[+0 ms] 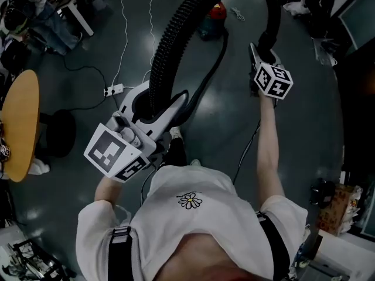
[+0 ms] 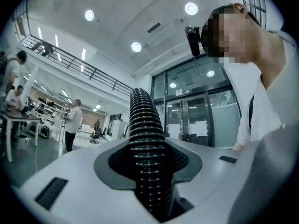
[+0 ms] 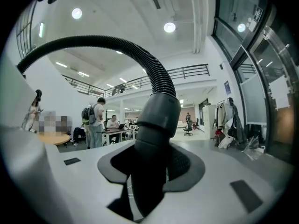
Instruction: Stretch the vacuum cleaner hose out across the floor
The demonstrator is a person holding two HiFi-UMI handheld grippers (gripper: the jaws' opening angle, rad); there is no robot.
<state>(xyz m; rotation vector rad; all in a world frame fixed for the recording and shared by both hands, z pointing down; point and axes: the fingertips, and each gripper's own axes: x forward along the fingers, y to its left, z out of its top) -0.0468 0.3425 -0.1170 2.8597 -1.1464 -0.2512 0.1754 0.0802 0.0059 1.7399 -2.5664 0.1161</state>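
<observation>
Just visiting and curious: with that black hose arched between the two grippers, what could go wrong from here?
The ribbed hose might slide through the left gripper, which grips its ridges. Pulling it straight may tug the cuff out of the right gripper. Laid down, it could snag the cables and power strip on the floor.

Dark glossy floor (image 1: 304, 116), round wooden table (image 1: 20, 124) at left, round ceiling lights (image 2: 136, 46), glass doors (image 2: 205, 111).
</observation>
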